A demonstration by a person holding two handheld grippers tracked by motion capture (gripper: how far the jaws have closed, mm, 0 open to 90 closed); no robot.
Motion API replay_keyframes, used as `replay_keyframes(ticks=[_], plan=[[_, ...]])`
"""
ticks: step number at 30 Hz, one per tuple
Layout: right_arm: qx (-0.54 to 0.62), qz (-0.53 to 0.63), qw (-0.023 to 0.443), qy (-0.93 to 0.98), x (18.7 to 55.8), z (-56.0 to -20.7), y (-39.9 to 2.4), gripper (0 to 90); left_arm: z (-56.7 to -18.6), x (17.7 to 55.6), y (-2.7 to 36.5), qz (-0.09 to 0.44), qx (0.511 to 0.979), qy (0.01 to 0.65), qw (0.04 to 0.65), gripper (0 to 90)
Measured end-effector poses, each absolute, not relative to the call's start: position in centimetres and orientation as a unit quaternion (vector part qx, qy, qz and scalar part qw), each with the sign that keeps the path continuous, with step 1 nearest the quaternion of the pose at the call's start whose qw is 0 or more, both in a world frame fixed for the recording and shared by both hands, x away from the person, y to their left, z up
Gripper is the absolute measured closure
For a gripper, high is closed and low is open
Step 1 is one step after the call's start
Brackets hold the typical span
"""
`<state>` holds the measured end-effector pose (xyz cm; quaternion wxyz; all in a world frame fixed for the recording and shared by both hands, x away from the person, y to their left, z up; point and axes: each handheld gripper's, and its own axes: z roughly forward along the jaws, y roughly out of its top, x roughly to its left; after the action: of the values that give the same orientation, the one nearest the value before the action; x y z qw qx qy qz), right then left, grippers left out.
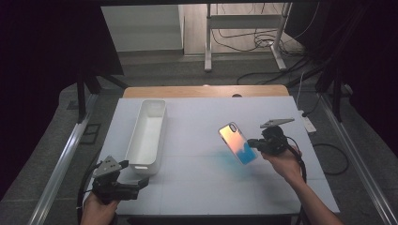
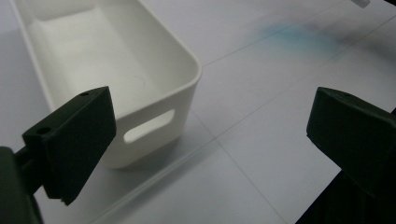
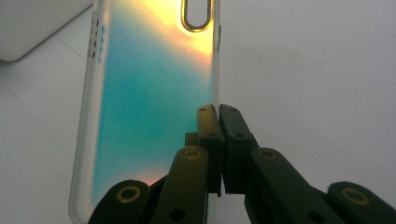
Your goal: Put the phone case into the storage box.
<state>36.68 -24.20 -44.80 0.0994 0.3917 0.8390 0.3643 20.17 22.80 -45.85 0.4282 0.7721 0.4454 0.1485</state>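
While right gripper (image 1: 259,143) fingers pinch phone case (image 1: 237,143) edge, case hangs lifted right of white bin (image 1: 147,136). Carry step; next: swing over bin, release. Left gripper (image 1: 141,182) fingers spread, empty, beside bin.

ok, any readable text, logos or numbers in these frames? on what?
None readable.
Phone case, clamped along one edge by the right gripper: iridescent orange-to-blue back with a camera cutout, no print or logo.
White bin: plain walls and handle slot, no label.
Left gripper, open: black jaws unmarked.
White table: faint grid lines, no writing.
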Motion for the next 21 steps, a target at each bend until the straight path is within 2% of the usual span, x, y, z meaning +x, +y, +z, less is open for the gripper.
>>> replay_keyframes(ticks=[21], plan=[[0.366, 0.393, 0.118, 0.835, 35.8, -43.3, -23.4, 88.0, -44.2, 25.2, 19.0, 0.095, 0.766, 0.418, 0.479, 0.0]])
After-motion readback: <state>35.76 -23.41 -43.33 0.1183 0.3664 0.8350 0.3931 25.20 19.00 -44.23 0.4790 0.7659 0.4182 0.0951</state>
